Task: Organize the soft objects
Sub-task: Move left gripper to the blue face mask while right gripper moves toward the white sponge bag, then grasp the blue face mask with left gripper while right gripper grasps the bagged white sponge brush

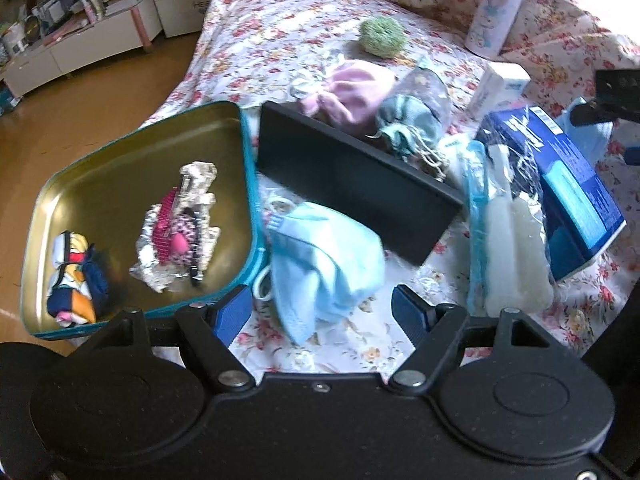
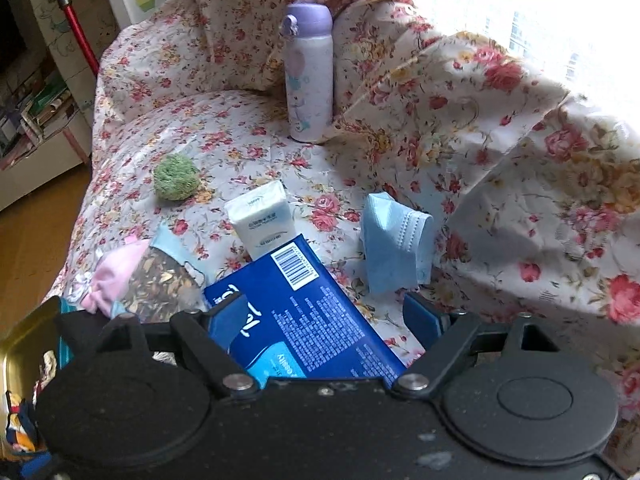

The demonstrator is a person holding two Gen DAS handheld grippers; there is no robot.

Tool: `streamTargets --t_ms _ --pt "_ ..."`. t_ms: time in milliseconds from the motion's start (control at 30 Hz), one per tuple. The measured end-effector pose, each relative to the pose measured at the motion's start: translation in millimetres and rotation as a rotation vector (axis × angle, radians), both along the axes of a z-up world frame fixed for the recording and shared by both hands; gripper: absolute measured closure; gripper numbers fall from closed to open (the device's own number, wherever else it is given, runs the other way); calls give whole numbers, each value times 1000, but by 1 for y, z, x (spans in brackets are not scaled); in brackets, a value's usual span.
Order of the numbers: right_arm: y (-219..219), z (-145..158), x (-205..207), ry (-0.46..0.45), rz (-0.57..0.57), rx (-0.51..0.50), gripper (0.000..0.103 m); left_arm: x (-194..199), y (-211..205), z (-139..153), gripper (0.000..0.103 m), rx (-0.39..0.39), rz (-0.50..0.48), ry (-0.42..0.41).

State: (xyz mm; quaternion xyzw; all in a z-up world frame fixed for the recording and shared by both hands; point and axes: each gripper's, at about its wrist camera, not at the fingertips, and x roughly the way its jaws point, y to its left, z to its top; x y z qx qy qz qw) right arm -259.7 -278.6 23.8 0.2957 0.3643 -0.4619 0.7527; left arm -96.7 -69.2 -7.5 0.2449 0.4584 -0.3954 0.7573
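Observation:
My left gripper [image 1: 322, 312] is open, its blue pads either side of a light blue cloth [image 1: 324, 256] that lies on the floral sofa cover beside the teal tin [image 1: 132, 160]. The tin holds a multicoloured fabric bundle [image 1: 74, 280] and a pink item on foil [image 1: 178, 228]. A black tray [image 1: 352, 184] holds a pink pouch [image 1: 352, 88] and a grey-green drawstring pouch [image 1: 408, 124]. My right gripper [image 2: 324, 320] is open above a blue tissue pack [image 2: 300, 312]. A blue face mask [image 2: 394, 248] and a green fuzzy ball [image 2: 176, 178] lie further off.
A purple-capped bottle [image 2: 308, 76] stands at the sofa back. A white tissue packet [image 2: 262, 220] leans by the blue pack. A clear bag with white sponges [image 1: 508, 232] lies right of the black tray. The sofa's left edge drops to a wooden floor [image 1: 80, 120].

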Motion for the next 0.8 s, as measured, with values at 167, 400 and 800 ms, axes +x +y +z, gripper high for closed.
streamTargets --t_ms 167,400,800 --pt "-11 -11 -3 -32 -4 71 14 -8 -13 -10 29 19 -31 7" --pt "-27 -23 -17 -122 -61 172 14 -14 -33 -21 42 31 -56 12" --pt "-23 -22 -12 -141 -20 144 14 -8 -17 -3 70 -51 -61 87"
